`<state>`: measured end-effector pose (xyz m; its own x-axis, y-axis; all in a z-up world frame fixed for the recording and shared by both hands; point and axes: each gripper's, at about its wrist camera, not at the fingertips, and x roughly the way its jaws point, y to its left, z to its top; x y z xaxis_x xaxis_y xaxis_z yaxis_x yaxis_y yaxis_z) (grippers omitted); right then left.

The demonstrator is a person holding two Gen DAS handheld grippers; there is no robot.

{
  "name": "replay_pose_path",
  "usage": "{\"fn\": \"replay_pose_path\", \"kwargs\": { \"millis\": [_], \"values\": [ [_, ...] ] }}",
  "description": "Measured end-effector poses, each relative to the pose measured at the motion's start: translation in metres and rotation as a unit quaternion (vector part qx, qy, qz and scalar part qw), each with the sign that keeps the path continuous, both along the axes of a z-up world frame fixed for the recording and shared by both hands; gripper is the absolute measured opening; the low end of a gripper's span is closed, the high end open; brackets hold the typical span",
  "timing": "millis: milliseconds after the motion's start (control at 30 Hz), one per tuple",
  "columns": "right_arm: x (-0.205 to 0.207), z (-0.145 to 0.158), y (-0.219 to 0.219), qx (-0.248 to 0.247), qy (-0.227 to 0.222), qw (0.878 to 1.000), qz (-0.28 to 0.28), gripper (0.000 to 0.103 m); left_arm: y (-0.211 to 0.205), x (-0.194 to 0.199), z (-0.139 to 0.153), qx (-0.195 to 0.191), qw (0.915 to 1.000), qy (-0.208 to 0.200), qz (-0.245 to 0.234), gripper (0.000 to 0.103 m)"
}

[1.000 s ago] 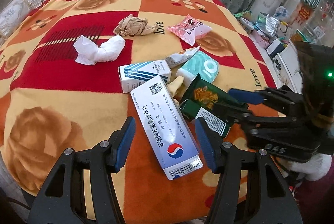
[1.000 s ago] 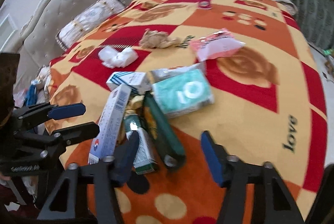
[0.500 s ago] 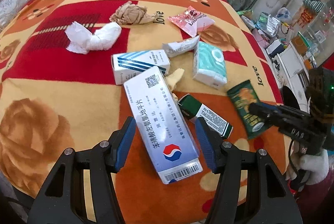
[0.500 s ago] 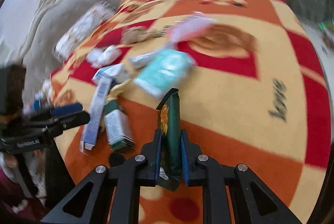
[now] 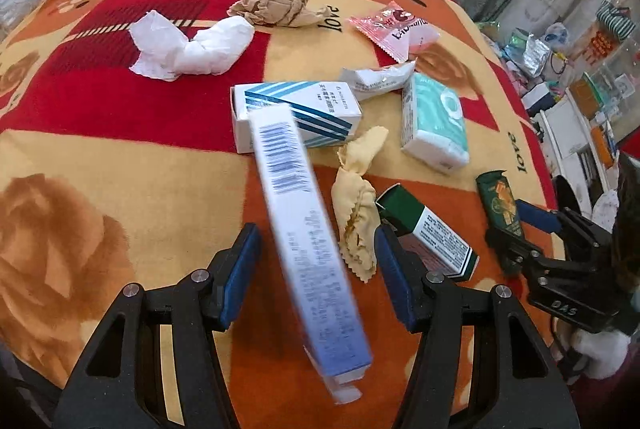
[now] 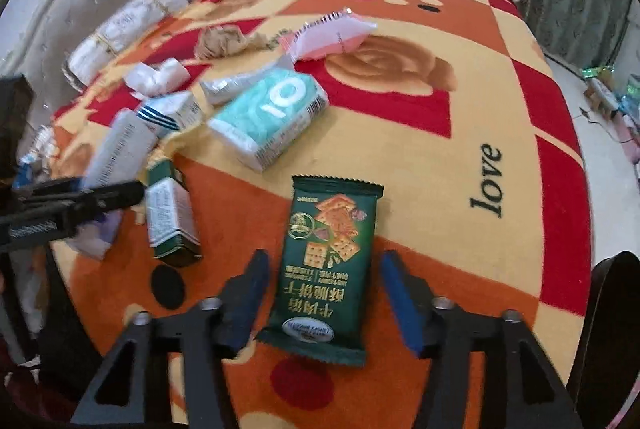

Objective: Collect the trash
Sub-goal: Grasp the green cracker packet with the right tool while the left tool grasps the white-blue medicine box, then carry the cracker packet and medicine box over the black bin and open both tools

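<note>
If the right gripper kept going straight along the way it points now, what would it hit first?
Most likely the green cracker packet, which lies flat on the blanket between the open fingers of the right gripper. Nothing sits above it. Depth is hard to judge, so the fingertips might reach the blanket beside the packet at much the same moment.

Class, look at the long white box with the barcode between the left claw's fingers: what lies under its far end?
The long white box overlaps the blue-striped white carton, hiding that carton's near corner. Anything else beneath is covered.
</note>
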<state>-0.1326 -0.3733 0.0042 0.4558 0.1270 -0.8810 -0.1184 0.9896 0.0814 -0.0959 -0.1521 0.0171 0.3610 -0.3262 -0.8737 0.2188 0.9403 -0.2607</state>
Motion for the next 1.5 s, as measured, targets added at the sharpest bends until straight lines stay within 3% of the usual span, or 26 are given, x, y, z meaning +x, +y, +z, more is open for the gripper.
{"fn": "replay_pose_path", "kwargs": {
  "millis": [167, 200, 267, 367, 867, 1500],
  "values": [
    [0.004, -0.002, 0.005, -0.021, -0.019, 1.0, 0.001, 0.058, 0.006, 0.0, 0.001, -0.005, 1.0, -0.003, 0.002, 0.056],
    [0.003, -0.003, 0.005, -0.025, -0.028, 0.999, 0.001, 0.053, 0.008, -0.001, 0.001, -0.012, 0.9999, -0.003, 0.0, 0.052],
    [0.0, -0.002, 0.005, -0.031, -0.037, 0.999, 0.004, 0.043, 0.009, -0.003, 0.003, -0.026, 0.9996, 0.001, -0.009, 0.022],
    [-0.003, 0.001, 0.003, -0.025, -0.037, 0.999, 0.005, 0.041, 0.007, -0.008, 0.014, -0.019, 0.9995, -0.013, -0.02, 0.016],
    [-0.019, 0.033, -0.012, -0.003, -0.074, 0.997, -0.008, 0.04, -0.03, -0.026, 0.063, -0.028, 0.995, -0.062, -0.073, 0.015],
    [-0.048, 0.053, -0.067, -0.015, -0.093, 0.993, -0.067, 0.04, -0.129, -0.031, 0.072, -0.035, 0.9842, -0.068, -0.16, 0.015]
  ]
}}
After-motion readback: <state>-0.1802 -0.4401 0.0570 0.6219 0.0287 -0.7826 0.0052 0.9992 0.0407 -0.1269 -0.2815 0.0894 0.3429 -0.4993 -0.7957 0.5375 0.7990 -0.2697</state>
